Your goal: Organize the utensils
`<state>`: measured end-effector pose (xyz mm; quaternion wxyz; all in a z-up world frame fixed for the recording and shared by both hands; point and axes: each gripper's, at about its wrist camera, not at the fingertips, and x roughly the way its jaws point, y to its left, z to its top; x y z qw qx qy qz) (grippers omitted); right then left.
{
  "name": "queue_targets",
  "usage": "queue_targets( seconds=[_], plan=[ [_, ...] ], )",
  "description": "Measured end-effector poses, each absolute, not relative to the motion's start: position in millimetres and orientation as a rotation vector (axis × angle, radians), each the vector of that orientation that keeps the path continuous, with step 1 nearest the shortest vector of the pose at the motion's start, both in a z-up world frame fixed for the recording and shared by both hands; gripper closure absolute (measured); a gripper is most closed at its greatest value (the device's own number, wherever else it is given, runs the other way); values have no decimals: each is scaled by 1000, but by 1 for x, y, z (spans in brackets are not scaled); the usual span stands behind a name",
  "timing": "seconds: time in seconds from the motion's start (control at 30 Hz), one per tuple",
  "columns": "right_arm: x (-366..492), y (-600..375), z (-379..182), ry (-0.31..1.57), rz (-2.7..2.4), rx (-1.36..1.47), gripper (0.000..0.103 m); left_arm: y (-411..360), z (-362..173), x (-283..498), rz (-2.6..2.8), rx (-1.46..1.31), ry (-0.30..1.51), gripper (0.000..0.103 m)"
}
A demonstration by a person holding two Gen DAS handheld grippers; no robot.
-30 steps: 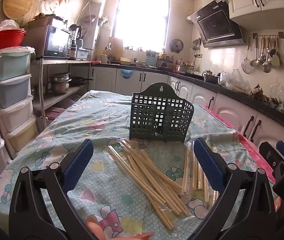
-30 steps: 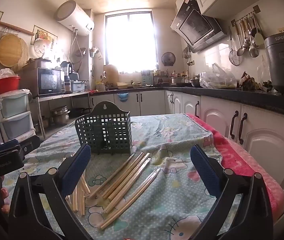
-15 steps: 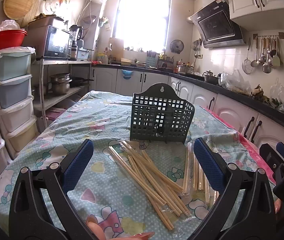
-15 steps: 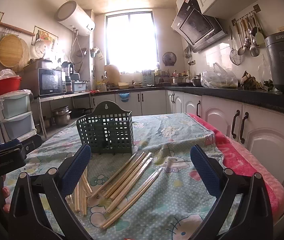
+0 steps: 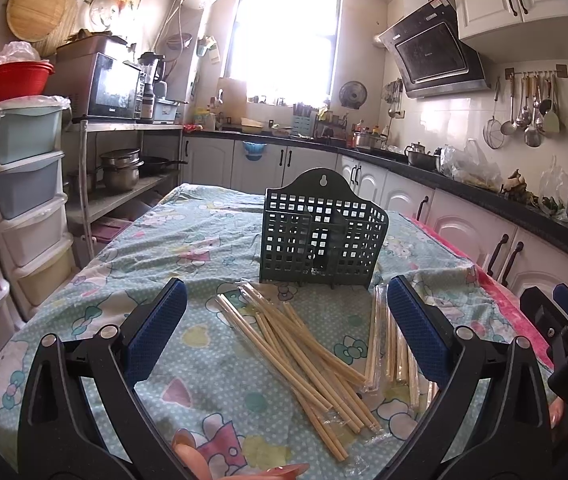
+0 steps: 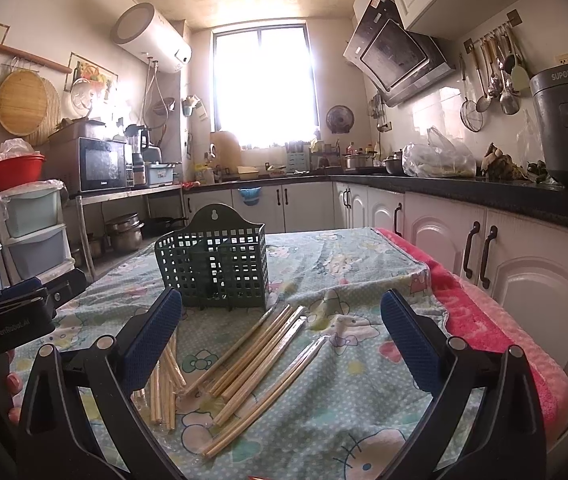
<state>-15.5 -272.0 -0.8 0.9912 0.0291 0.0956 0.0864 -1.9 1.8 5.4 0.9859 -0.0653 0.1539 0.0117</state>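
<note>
Not much has moved: both views have crept slightly toward the basket over the last second. Our left claw and right claw are both spread wide, holding nothing. Chopsticks lie loose on the worktop between the left claw's fingers, basket just ahead. Our worry: they're crisscrossed and some are plastic-wrapped, so a pinch could grab several or slip.

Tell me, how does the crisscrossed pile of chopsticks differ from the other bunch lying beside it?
In the left wrist view, the left pile is a crisscrossed heap running diagonally; the right bunch lies nearly parallel, pointing toward the green basket. In the right wrist view the right bunch fans out a little. Both are pale sticks in clear wrappers, flat on the tablecloth, outside the basket.
</note>
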Motion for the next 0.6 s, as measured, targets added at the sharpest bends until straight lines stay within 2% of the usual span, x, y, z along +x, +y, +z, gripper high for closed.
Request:
queue_targets(
  seconds=[0.6],
  plan=[
    [-16, -273, -1, 192, 175, 62, 6, -1, 6, -1, 24, -130, 310, 10]
  ],
)
